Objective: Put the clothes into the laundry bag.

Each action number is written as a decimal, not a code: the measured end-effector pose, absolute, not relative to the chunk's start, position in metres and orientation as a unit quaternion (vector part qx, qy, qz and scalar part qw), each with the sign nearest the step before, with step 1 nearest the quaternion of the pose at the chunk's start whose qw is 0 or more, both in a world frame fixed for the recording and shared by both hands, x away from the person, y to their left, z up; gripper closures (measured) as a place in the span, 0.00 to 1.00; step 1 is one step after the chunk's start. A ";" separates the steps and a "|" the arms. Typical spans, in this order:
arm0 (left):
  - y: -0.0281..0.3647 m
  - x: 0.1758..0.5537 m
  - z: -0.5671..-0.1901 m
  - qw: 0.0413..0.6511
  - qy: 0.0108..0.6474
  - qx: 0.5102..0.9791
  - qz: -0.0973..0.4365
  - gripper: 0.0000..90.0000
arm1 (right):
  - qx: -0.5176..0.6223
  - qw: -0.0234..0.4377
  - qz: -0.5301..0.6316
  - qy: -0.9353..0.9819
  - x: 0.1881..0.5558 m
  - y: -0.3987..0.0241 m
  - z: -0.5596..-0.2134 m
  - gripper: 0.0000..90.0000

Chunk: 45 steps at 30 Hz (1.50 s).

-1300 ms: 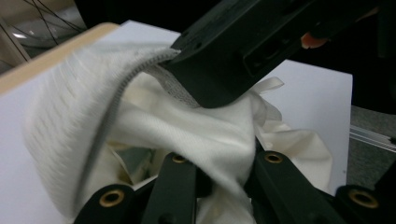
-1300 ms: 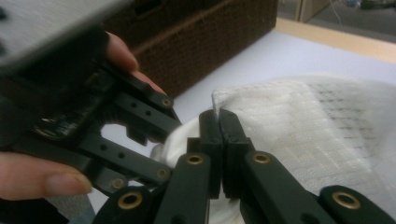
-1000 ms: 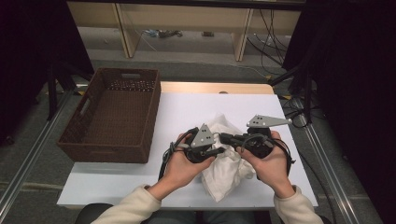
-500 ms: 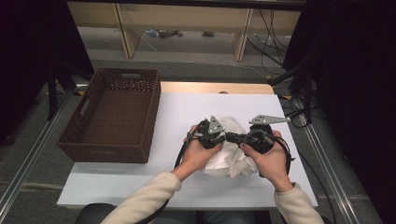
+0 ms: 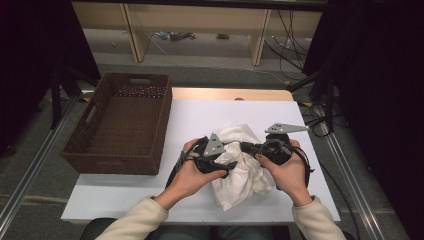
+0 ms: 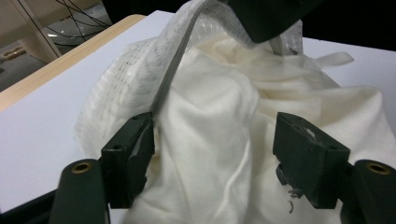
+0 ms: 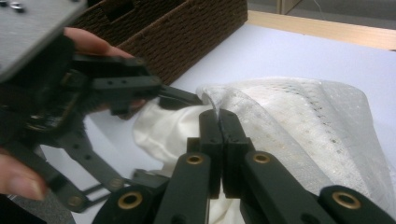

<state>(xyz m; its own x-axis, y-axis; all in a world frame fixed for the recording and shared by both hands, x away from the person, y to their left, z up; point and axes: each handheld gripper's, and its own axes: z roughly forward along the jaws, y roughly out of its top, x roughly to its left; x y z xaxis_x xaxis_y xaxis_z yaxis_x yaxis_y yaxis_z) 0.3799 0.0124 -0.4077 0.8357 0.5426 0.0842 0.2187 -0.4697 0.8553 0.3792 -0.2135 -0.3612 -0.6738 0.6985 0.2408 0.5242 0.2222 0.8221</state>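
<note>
White tabletop runs under both your hands, with a wooden edge at its far side and a dark wicker basket standing off beyond your left gripper, well apart from the work. Between your two grippers lies the white garment, a soft crumpled heap with a lacy mesh panel on top. Your right gripper has its jaws pressed together on a fold of that mesh edge, pinching it up off the heap, so that hold is made. Your left gripper's jaws have just been opening and now stand wide, with a bulge of the cloth between them but neither pad pressing on it; a grey seam strip runs down just inside one jaw. So you are, by my reading, partway through handling the garment: one corner is secured, the other side has been let go, and the cloth is still bunched, not flat or folded. What is left seems to be taking a fresh hold with your left gripper, spreading or folding the fabric, and perhaps carrying it across to the basket, which I cannot see anything in from here
</note>
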 end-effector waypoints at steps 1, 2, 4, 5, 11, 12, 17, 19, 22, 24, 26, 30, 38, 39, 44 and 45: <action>0.016 0.379 -0.409 0.457 0.232 0.840 0.175 0.31 | 0.396 0.079 0.479 0.780 0.378 -0.213 -0.360 1.00; 0.020 0.379 -0.412 0.458 0.233 0.839 0.181 0.31 | 0.393 0.081 0.480 0.780 0.378 -0.213 -0.360 1.00; 0.027 0.380 -0.416 0.449 0.243 0.840 0.181 0.31 | 0.396 0.076 0.482 0.778 0.378 -0.212 -0.360 1.00; 0.030 0.380 -0.418 0.447 0.245 0.841 0.178 0.31 | 0.391 0.088 0.479 0.781 0.378 -0.213 -0.360 1.00; 0.038 0.387 -0.432 0.407 0.256 0.858 0.179 0.36 | 0.396 0.085 0.481 0.777 0.379 -0.212 -0.361 1.00; 0.037 0.386 -0.436 0.396 0.268 0.862 0.167 0.42 | 0.394 0.079 0.482 0.779 0.379 -0.211 -0.362 1.00; 0.029 0.383 -0.442 0.385 0.259 0.878 0.118 0.81 | 0.391 0.076 0.481 0.781 0.379 -0.210 -0.362 1.00; 0.022 0.375 -0.437 0.399 0.283 0.868 0.083 0.90 | 0.390 0.085 0.474 0.785 0.378 -0.209 -0.362 1.00; 0.013 0.374 -0.425 0.449 0.261 0.853 0.059 0.95 | 0.386 0.075 0.473 0.789 0.374 -0.201 -0.363 1.00; 0.008 0.372 -0.415 0.476 0.258 0.839 0.055 0.95 | 0.372 0.080 0.476 0.793 0.371 -0.197 -0.362 1.00; 0.004 0.370 -0.404 0.498 0.256 0.826 0.055 0.96 | 0.368 0.080 0.473 0.796 0.367 -0.194 -0.358 1.00; -0.001 0.361 -0.384 0.523 0.241 0.814 0.077 0.96 | 0.366 0.069 0.497 0.784 0.359 -0.194 -0.349 1.00; -0.008 0.385 -0.404 0.459 0.255 0.840 0.138 0.96 | 0.370 0.054 0.501 0.781 0.364 -0.198 -0.351 1.00; -0.008 0.393 -0.412 0.454 0.266 0.840 0.134 0.96 | 0.369 0.053 0.499 0.782 0.365 -0.197 -0.354 1.00; -0.011 0.410 -0.423 0.444 0.279 0.839 0.147 0.94 | 0.373 0.055 0.486 0.788 0.372 -0.195 -0.364 1.00; -0.012 0.409 -0.422 0.443 0.276 0.840 0.150 0.92 | 0.380 0.054 0.484 0.786 0.372 -0.196 -0.364 1.00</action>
